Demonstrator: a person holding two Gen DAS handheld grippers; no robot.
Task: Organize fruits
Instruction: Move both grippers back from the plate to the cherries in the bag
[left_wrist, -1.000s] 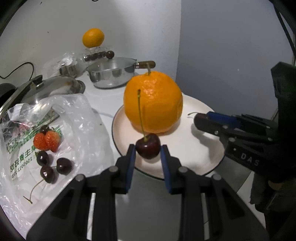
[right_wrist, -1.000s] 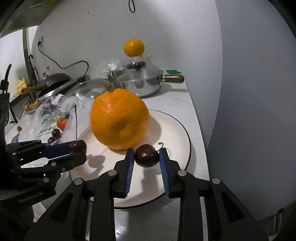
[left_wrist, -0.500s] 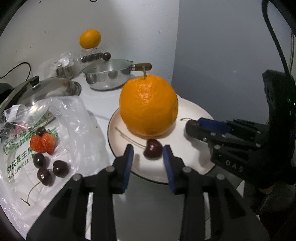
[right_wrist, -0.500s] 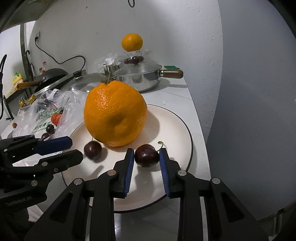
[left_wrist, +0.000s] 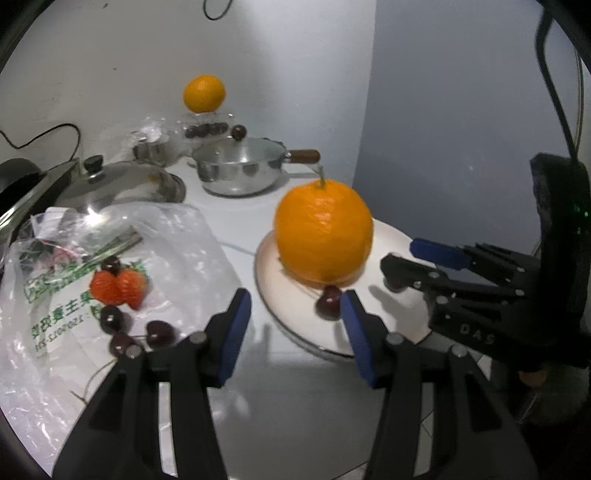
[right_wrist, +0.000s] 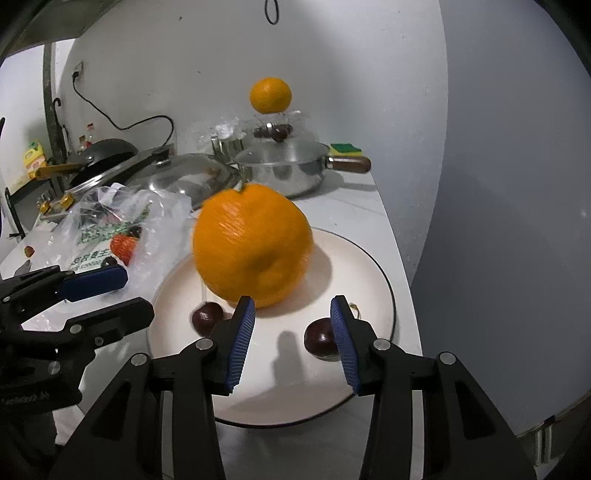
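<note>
Here we note the left gripper (left_wrist: 295, 325) first: jaws spread wide, nothing between the blue pads, held low over the counter just short of the plate (left_wrist: 288, 325). A cherry (left_wrist: 328, 306) lies on the plate close beside the right-hand pad; we cannot tell whether they touch. Behind it sits the big orange (left_wrist: 323, 232), stem up, on the plate's near-left part.

The right gripper (right_wrist: 291, 332) is likewise spread, holding nothing, over the plate (right_wrist: 384, 288). A second cherry (right_wrist: 319, 338) lies on the plate beside its right-hand finger, partly hidden by the pad. The first cherry (right_wrist: 207, 317) shows left of the left-hand finger, near the orange (right_wrist: 253, 247), which is blurred in this view. Each gripper appears in the other's view, coming in from opposite sides of the plate.

Left of the plate we see a clear plastic bag (left_wrist: 110, 295) with green print, flat on the white counter (left_wrist: 236, 221). On it lie two strawberries (left_wrist: 118, 286) touching each other, and several dark cherries (left_wrist: 160, 332) near them.

Further back: a steel lid (left_wrist: 122, 184), a steel pan (left_wrist: 240, 173) with a wooden handle, and a second orange (left_wrist: 204, 93) atop a clear container against the wall. A green-yellow sponge (right_wrist: 345, 149) lies behind the pan handle.
</note>
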